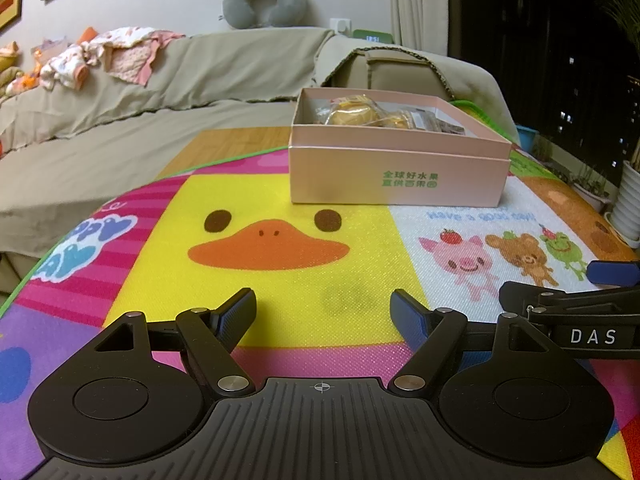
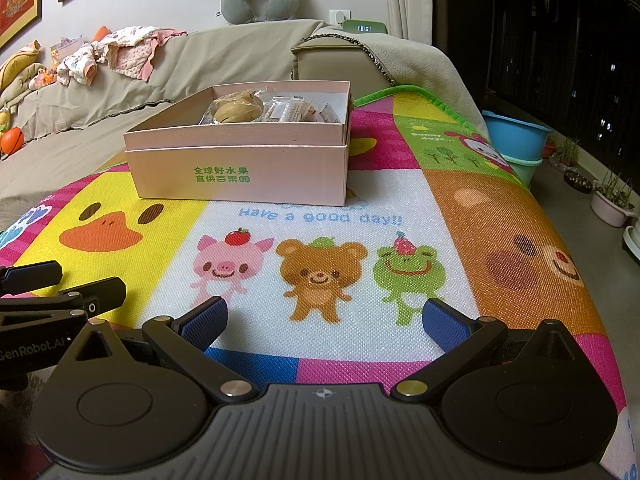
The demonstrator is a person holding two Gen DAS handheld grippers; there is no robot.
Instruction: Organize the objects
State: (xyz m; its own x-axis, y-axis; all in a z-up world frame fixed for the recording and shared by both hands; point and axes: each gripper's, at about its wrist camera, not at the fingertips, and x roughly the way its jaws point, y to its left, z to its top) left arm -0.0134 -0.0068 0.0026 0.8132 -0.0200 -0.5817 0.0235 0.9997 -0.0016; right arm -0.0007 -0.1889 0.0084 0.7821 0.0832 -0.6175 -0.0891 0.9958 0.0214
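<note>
Left wrist view: left gripper is sitting low over the play mat with its jaws spread wide, gripping nothing. The pink box is resting on the mat well ahead, slightly to the right, lid off and apparently nested under the base. Wrapped pastries are lying inside, toward the far side. The right gripper's finger is poking in at the right edge, close beside the left unit.

Risk here, as I'm reading it: the two grippers are riding so close together that a simultaneous reach is likely clipping them.

Right wrist view: right gripper is also spread and empty, hovering over the mat's cartoon animals. Box is ahead and left; snack packets are crowding its far right corner.

Risks: the box looks like light card, so a finger catching its near wall is probably shoving or tipping it. Crinkly wrappers are likely slipping from the pads or dragging neighbours out. Contents are only partly visible, so item count stays unclear.
</note>
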